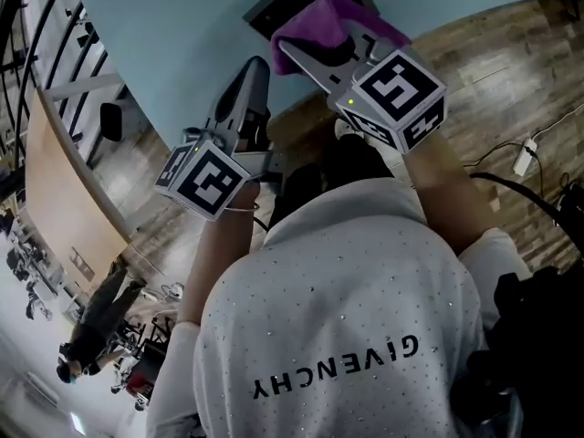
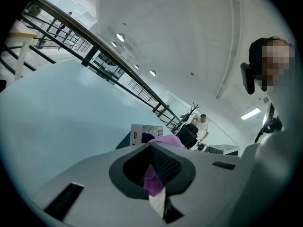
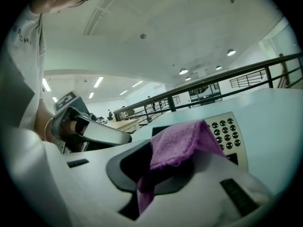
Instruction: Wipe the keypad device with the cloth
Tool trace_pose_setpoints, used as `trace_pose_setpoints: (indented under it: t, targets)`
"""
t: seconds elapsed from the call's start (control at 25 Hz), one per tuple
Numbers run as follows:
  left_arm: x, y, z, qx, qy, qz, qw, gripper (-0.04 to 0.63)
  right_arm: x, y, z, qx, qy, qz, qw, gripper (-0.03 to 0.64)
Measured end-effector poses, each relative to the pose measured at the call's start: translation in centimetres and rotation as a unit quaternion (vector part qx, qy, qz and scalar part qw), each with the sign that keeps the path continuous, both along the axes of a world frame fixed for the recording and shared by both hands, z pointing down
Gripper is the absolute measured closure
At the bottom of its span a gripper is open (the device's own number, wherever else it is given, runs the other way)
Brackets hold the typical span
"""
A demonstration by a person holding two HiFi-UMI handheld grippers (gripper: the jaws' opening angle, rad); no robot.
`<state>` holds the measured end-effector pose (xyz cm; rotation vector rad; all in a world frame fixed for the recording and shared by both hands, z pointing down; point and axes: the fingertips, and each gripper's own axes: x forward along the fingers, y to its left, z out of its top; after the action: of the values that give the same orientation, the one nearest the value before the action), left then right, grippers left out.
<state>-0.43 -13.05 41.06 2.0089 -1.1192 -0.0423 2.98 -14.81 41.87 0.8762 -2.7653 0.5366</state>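
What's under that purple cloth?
The grey keypad device sits under the purple cloth, which is pinched in the right gripper. Its round keys show at one side; the rest is covered.

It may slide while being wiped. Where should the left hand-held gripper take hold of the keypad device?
Probably the bare left end of the keypad device, coming from the left: the cloth held by the right hand-held gripper lies over its right part, so only that end is free.
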Motion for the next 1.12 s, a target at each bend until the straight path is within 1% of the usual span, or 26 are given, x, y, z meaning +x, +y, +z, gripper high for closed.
trace_pose_setpoints:
  t: [0.08,0.16,0.28,0.44,0.64,0.76,0.88,0.92,0.96,1.04,1.08,1.12]
  targets:
    - [-0.2,0.4,0.8,-0.009,-0.001,0.001,1.0,0.594,1.2,-0.7,0.9,-0.007,0.001,0.018,1.0,0.597]
    - [-0.8,0.6,1.5,-0.02,-0.001,-0.004,0.9998,0.594,3.1,-1.9,1.4,-0.023,-0.017,0.047,0.998,0.597]
    - [-1.2,0.9,2.3,-0.033,0.001,-0.01,0.9994,0.594,6.3,-4.0,1.7,-0.041,-0.047,0.097,0.993,0.597]
    - [-1.5,1.2,2.8,-0.041,0.003,-0.016,0.999,0.594,9.7,-5.7,2.3,-0.039,-0.055,0.148,0.987,0.597]
    - [-1.8,1.0,2.6,-0.04,-0.003,-0.023,0.9989,0.594,12.1,-6.5,2.6,-0.043,-0.069,0.188,0.979,0.597]
    - [-1.5,0.9,2.3,-0.039,-0.013,-0.022,0.9989,0.594,13.6,-6.7,2.6,-0.055,-0.086,0.222,0.97,0.597]
    - [-1.0,0.8,2.3,-0.046,-0.024,-0.008,0.9986,0.594,15.1,-6.9,2.3,-0.056,-0.102,0.273,0.955,0.597]
    - [-0.7,0.7,2.3,-0.047,-0.026,-0.004,0.9985,0.594,14.8,-6.8,1.8,-0.057,-0.12,0.273,0.953,0.597]
    - [-0.7,0.7,2.2,-0.048,-0.028,-0.002,0.9985,0.594,13.8,-6.3,1.2,-0.058,-0.143,0.255,0.954,0.597]
    - [-0.8,0.6,2.2,-0.047,-0.033,-0.003,0.9983,0.594,9.8,-4.5,0.0,-0.066,-0.183,0.174,0.965,0.597]
    - [-0.9,0.6,2.2,-0.047,-0.034,-0.003,0.9983,0.594,7.4,-3.3,-0.3,-0.071,-0.19,0.128,0.971,0.597]
    - [-0.9,0.6,2.3,-0.046,-0.034,-0.002,0.9983,0.594,5.2,-2.1,-0.3,-0.077,-0.186,0.087,0.976,0.597]
